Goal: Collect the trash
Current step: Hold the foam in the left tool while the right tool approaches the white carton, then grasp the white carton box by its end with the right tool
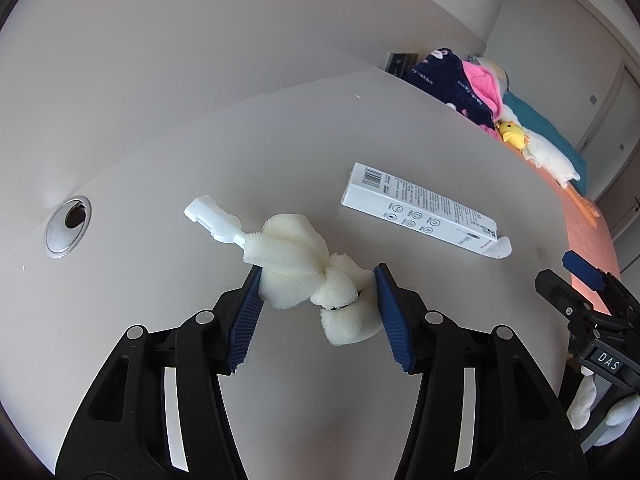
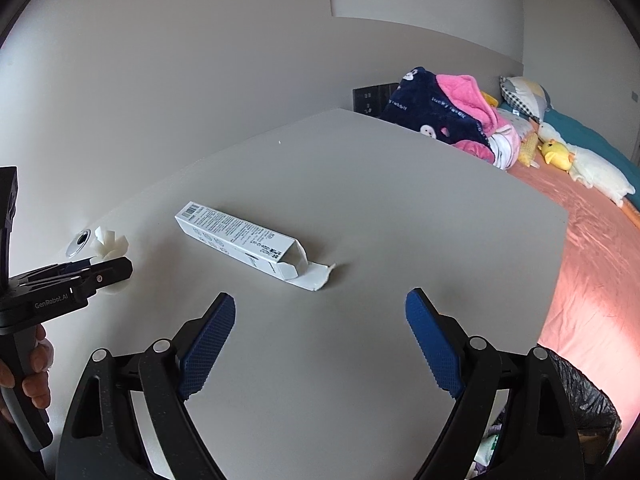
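Each gripper has black plastic linkage arms with silver rivets and two blue, cross-hatched pads. Left gripper (image 1: 318, 280): lettering "GenRobot.AI", lower left of the right view. Right gripper (image 2: 320, 306): label "DAS" and silver screws, lower right of the left view.

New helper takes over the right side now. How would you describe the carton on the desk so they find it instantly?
Start at the grey desk beside the bed. Near its middle, ahead of the empty right gripper, lies a long white carton flat on its side. Unlike the sponge brush in the left gripper, it is printed, with a barcode and one end torn open.
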{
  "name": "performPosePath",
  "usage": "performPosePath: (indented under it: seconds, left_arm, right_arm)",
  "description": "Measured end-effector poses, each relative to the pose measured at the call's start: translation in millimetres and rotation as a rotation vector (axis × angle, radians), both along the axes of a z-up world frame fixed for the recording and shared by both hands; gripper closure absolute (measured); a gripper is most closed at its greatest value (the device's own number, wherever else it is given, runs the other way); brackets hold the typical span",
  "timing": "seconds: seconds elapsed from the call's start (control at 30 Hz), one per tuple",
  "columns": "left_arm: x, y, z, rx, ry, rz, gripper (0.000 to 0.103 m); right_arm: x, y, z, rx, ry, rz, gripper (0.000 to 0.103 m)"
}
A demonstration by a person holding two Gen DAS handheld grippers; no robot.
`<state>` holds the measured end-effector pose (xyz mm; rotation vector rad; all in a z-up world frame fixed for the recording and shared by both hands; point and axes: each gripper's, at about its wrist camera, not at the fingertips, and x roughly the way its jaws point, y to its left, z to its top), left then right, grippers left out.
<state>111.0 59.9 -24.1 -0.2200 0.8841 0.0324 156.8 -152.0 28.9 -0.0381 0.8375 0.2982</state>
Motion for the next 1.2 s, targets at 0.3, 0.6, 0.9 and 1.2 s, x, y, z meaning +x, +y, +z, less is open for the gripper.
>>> performPosePath:
  seconds: [0.3,0.6,0.9,1.2]
  left_arm:
    - [-1.0,19.3,-3.9,-0.024,0.014,0.043,0.049]
    - [-6.3,36.7,-6.3,-0.04,0.021,0.081,0.049]
    - [-6.0,34.8,-6.8,-0.032,0.027,0.073,0.048]
    - [-7.9,27.0,-3.1,-0.028,0.021,0.049,0.048]
  right_arm:
    - [36.3,35.0,-14.4,-0.022,0.051,0.072,0.016]
    - [63.5,64.2,-24.2,-0.074,0.06,0.142,0.016]
    - [71.1,89.1,-38.2,-0.125,0.103,0.199,0.022]
    - [65.2,78.8,-37.5,-0.093,0.133,0.178,0.068]
